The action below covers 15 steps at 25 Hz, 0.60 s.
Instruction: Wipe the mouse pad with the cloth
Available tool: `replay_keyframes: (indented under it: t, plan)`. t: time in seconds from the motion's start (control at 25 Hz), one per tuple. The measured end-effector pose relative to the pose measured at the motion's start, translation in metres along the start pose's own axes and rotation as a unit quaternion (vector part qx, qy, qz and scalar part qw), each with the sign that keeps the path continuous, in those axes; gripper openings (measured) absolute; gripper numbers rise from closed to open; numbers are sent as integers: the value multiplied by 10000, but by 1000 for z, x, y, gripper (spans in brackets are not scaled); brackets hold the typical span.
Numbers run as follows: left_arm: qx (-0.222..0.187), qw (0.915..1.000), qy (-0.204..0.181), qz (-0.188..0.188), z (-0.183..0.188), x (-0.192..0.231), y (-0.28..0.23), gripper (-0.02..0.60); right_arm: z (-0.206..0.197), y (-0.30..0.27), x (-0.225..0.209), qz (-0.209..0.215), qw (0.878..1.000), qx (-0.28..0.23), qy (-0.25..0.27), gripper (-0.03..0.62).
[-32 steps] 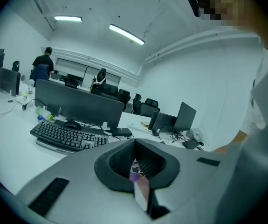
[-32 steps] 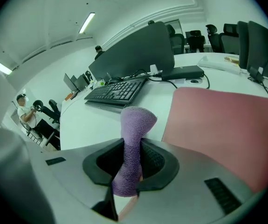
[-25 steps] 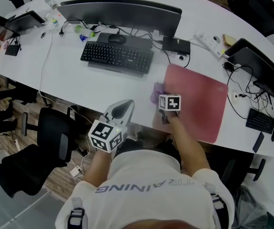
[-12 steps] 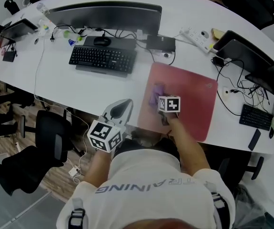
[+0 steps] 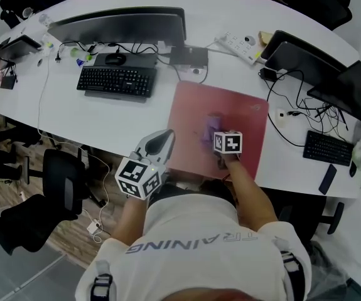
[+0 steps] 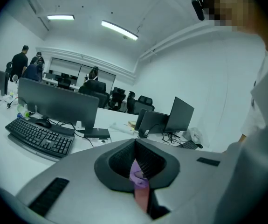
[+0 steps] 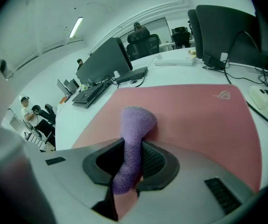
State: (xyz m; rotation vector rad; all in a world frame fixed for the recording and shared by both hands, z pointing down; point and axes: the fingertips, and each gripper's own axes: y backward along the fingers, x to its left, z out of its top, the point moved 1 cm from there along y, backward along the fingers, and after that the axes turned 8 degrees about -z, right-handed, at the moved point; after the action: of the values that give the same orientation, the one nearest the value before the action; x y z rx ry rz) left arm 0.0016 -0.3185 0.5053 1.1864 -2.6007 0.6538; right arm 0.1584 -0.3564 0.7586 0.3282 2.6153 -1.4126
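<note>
A white curved desk [image 5: 105,115] is seen from above, with a wide monitor [image 5: 120,25] set along its far edge. A red mouse pad [image 5: 246,115] is laid at the near edge of the desk, right of the monitor, with its near side reaching the desk's rim. A black keyboard [image 5: 115,80] is placed before the monitor, left of the pad and apart from it. A laptop [image 5: 293,55] is stood toward the right end of the desk, and a power strip [image 5: 238,44] is laid near the far edge beyond the pad.

The left gripper [image 6: 134,164] is held off the near edge of the desk, left of the pad, clear of the desk; its jaws are pressed together with nothing caught between them. The right gripper [image 7: 131,160] is held low over the pad, and its jaws are clamped on a purple cloth [image 7: 133,139]. The cloth is pinched around its length, its free end bunched ahead of the jaws and pressed onto the pad near the pad's middle.
</note>
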Motion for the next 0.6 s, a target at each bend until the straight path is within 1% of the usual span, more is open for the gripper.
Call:
replay_keyframes:
  t: [0.2,0.32,0.6]
  plan:
    - [-26,10000,-23,-84,-4,-32,-22,31,-16,21,-51,-75,9999,-58,-94,100]
    - [-74,9998,-43,-159,-5,-51,-33,31,-21,41,-86,-324,9993,-100,-140,100]
    - [-151,9993,-72,-332,-9,-86,-50,31,-41,76,-157,-753,9962,-195,-380,100]
